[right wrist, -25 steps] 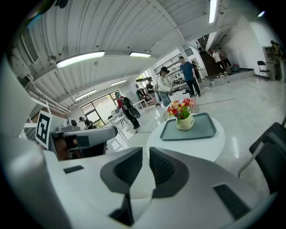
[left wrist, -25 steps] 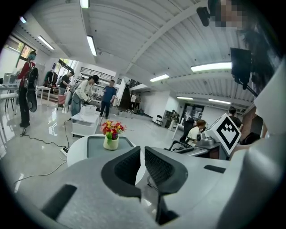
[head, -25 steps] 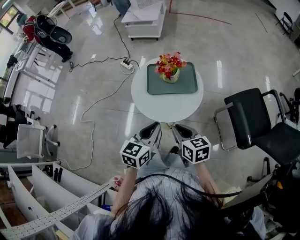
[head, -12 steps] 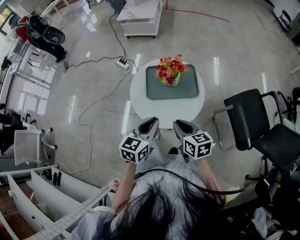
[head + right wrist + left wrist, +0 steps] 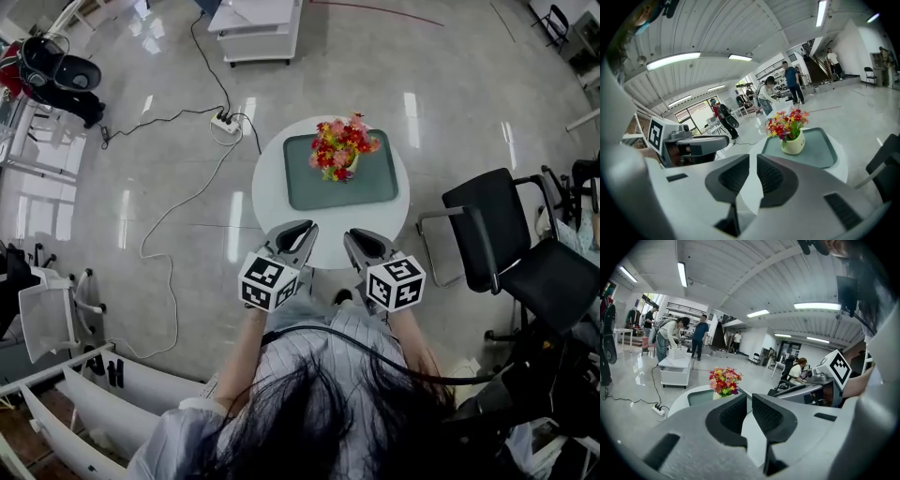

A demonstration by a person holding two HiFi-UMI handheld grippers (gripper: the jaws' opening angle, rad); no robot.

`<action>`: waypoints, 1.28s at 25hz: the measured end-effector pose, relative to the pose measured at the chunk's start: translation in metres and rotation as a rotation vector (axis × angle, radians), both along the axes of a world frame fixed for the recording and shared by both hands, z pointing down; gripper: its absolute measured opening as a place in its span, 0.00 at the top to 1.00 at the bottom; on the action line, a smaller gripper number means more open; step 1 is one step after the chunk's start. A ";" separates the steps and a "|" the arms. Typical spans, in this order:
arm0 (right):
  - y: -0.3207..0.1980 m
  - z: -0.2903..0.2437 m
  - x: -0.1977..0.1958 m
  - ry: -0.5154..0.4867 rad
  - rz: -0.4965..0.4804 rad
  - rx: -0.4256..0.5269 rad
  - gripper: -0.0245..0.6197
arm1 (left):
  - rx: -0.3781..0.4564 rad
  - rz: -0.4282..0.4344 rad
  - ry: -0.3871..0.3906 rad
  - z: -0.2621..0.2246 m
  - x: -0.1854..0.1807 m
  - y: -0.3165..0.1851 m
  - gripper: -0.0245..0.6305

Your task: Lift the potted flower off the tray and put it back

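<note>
we hold the left hand-held gripper (image 5: 298, 232) and the right hand-held gripper (image 5: 358, 240) side by side at the near edge of the round white table (image 5: 272, 192), each with its jaws pressed together on nothing. the cream pot of red, pink and yellow flowers (image 5: 341, 150) stands on the grey-green rectangular tray (image 5: 375, 187), well apart from both.

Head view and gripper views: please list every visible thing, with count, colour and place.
table: one, white, middle of the floor.
tray: one, grey-green, on the table.
potted flower: one, red, pink and yellow in a cream pot, on the tray.
chair: one near, black, right of the table.
power strip: one, white, floor beyond the table.
cabinet: one, white, farther back.
people: several, varied clothes, background of both gripper views.
left gripper: one, grey, shut, empty, at the table's near edge.
right gripper: one, grey, shut, empty, beside it.
</note>
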State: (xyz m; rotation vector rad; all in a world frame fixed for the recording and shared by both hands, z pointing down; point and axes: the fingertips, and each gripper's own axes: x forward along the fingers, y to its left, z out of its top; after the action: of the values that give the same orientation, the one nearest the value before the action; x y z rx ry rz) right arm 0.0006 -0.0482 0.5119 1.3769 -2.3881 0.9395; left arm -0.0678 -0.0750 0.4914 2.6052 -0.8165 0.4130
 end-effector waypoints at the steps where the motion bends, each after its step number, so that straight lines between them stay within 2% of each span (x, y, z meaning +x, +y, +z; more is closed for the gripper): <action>1: -0.005 0.001 0.000 0.002 0.015 -0.004 0.86 | -0.006 0.016 0.001 0.001 0.000 -0.006 0.93; 8: -0.029 0.009 -0.007 0.009 0.113 -0.038 0.86 | -0.049 0.124 -0.001 0.017 -0.004 -0.040 0.93; 15: -0.043 0.018 -0.016 0.042 0.154 -0.032 0.86 | -0.060 0.260 -0.058 0.043 -0.011 -0.064 0.93; 22: -0.055 0.033 -0.002 0.104 0.214 -0.036 0.86 | -0.060 0.365 -0.104 0.069 -0.009 -0.083 0.93; 28: -0.059 0.046 0.022 0.119 0.237 -0.051 0.86 | -0.067 0.407 -0.124 0.084 0.003 -0.087 0.93; 32: -0.065 0.059 0.037 0.121 0.205 -0.053 0.86 | -0.064 0.404 -0.145 0.096 0.010 -0.096 0.93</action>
State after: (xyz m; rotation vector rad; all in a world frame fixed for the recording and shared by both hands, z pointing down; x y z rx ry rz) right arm 0.0375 -0.1135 0.5704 1.6331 -2.1496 0.9320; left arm -0.0579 -0.1706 0.5873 2.6988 -0.3047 0.7337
